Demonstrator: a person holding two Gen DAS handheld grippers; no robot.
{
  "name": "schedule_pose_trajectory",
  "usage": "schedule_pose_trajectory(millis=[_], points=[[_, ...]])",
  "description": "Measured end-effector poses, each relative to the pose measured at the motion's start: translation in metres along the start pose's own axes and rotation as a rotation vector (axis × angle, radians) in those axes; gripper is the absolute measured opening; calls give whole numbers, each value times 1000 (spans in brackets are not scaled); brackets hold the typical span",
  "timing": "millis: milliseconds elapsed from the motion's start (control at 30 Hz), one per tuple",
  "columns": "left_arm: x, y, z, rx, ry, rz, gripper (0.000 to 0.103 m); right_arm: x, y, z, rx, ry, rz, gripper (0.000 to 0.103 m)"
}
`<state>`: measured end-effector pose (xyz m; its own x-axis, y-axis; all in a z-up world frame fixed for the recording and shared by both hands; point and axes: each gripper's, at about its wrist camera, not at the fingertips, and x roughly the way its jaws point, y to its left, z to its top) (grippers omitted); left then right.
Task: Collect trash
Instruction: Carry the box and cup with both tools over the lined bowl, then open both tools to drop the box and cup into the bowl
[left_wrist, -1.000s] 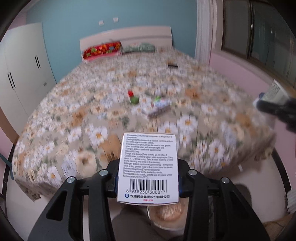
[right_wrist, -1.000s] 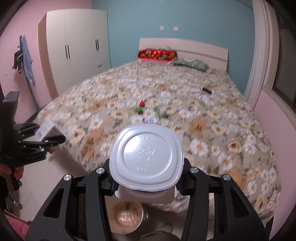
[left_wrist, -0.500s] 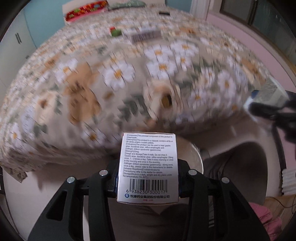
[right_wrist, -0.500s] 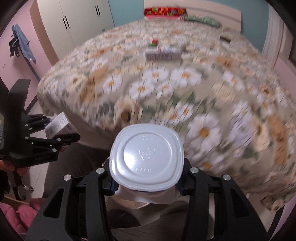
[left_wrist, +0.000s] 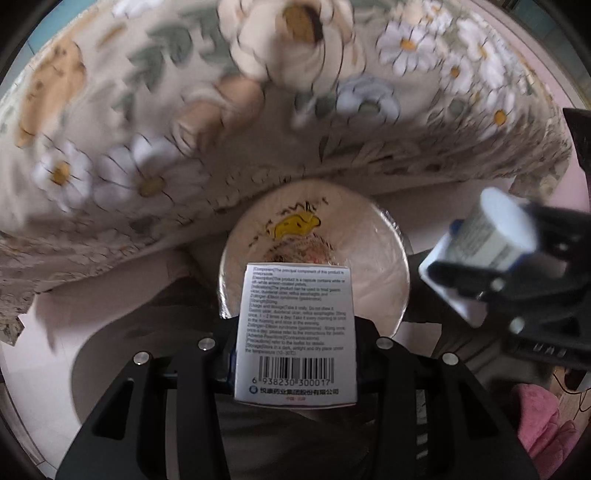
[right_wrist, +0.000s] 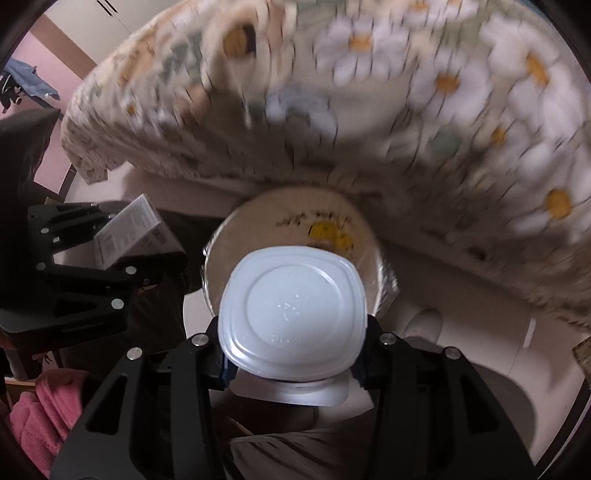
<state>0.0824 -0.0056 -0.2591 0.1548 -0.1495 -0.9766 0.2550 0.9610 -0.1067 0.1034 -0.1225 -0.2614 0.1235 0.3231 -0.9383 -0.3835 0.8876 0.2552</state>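
- Left wrist view, risks: medicine box (left_wrist: 295, 332) perhaps dropped short of bin (left_wrist: 388, 266) if let go early; taller than wide, likely to catch bin rim.
- Yogurt cup (right_wrist: 291, 314) light, liable to bounce off rim onto floor.
- Left gripper (left_wrist: 295, 343): part-spread, pinching medicine box by its sides, above bin's near edge.
- Right gripper (right_wrist: 291, 350): part-spread, clamped on yogurt cup, above bin's near edge; both beside bin-side bedspread (left_wrist: 147, 110).

Motion blurs the floral bedspread (left_wrist: 155, 122); the medicine box (left_wrist: 295, 332) hides the bin's (left_wrist: 384, 258) near rim.
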Motion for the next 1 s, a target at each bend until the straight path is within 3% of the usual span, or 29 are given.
schedule_pose_trajectory(millis=[467, 667, 1000], points=[[88, 20, 9, -104, 167, -38, 45, 108, -20, -14, 127, 211, 41, 48], [108, 20, 15, -147, 179, -88, 45, 129, -23, -12, 137, 239, 32, 48], [134, 17, 15, -184, 230, -108, 45, 157, -24, -14, 114, 253, 24, 49]])
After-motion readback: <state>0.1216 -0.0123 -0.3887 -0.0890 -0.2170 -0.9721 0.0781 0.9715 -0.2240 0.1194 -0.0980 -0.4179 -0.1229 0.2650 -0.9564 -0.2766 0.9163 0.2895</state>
